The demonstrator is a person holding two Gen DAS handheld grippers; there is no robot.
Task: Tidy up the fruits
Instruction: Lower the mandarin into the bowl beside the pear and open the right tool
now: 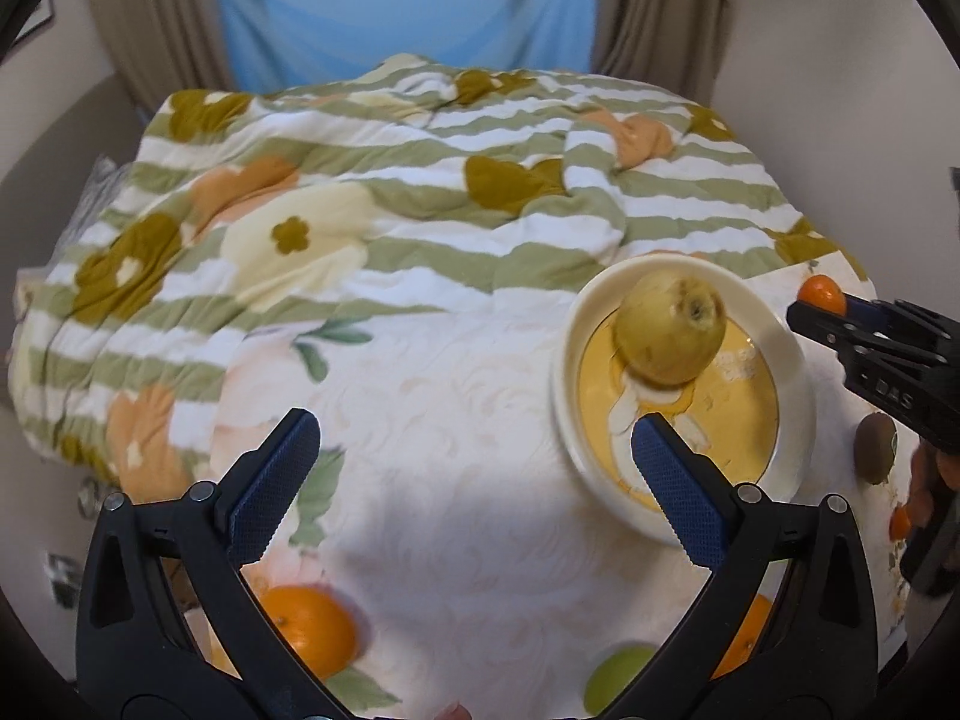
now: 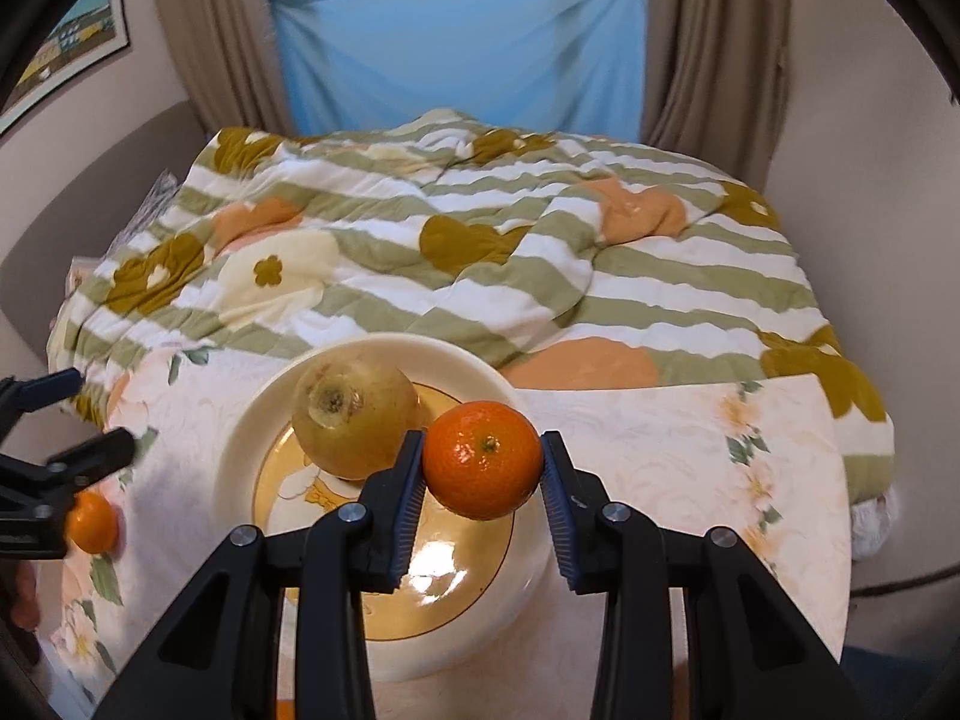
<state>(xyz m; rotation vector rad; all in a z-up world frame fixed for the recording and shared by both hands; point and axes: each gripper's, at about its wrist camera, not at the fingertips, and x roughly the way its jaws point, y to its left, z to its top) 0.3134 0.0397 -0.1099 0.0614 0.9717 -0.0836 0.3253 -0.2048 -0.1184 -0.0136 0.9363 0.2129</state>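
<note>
The right gripper (image 2: 483, 468) clamps a small orange (image 2: 482, 459) just above the cream plate (image 2: 252, 420), where a yellow apple (image 2: 354, 417) already sits. The left gripper (image 1: 474, 480) gapes wide, holding nothing. Another orange (image 1: 309, 630), a green fruit (image 1: 615, 675) and a kiwi (image 1: 875, 447) wait on the floral cloth (image 1: 456, 396), on a bed with a striped quilt (image 1: 336, 204) before a blue-curtained window (image 2: 462, 42).

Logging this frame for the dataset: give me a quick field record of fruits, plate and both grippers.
plate: cream rim, yellow centre, on floral cloth
in plate: yellow-green apple
right gripper: shut on small orange, above the plate
left gripper: open, empty
loose on cloth: orange, green fruit, kiwi
backdrop: striped floral blanket
</note>
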